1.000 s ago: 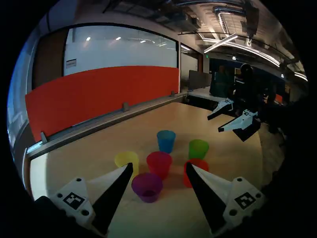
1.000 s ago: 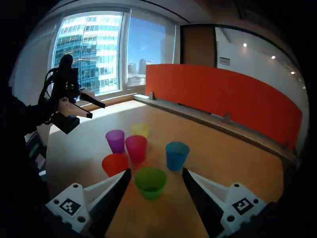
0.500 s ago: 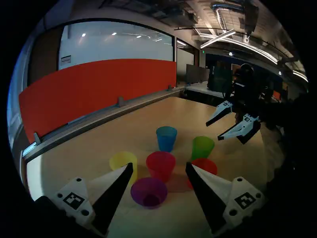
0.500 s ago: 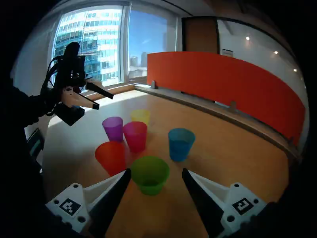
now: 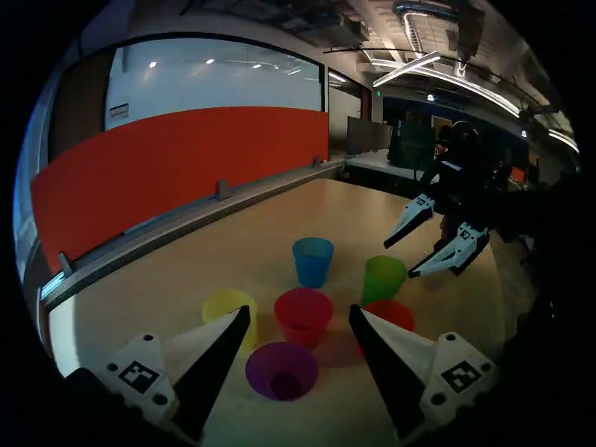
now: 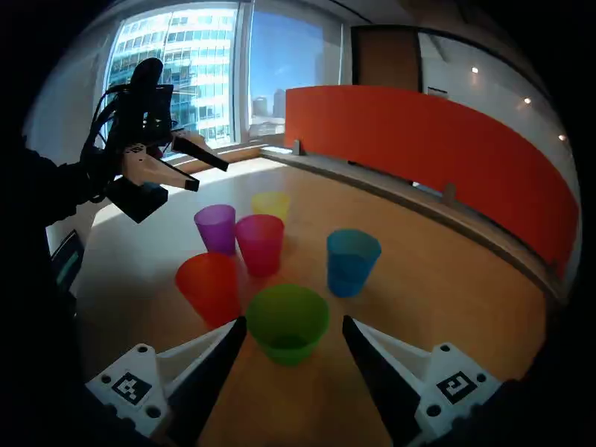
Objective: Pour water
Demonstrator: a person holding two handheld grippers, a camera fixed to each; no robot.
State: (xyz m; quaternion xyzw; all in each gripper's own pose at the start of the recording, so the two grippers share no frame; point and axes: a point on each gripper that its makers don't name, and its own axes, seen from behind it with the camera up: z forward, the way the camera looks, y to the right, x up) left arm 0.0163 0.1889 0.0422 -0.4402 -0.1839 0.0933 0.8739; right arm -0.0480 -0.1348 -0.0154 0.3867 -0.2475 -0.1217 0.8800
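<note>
Six cups cluster on a wooden bench [image 5: 223,249]: a purple cup [image 5: 281,370] seen between the left gripper's [image 5: 296,309] spread fingers [image 5: 216,357], with yellow [image 5: 226,305], pink [image 5: 303,316], red [image 5: 392,313], blue [image 5: 313,261] and green [image 5: 384,277] cups beyond. The right gripper [image 5: 398,259] hangs near the green cup, fingers apart.

Six cups [image 5: 281,370], two pairs of tongs [image 5: 298,313] [image 6: 294,322], one table [image 5: 246,238].

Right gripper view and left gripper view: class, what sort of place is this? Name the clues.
Probably a city office: a long wooden table backed by an orange divider panel, big windows looking onto glass towers, and ceiling strip lights.
</note>
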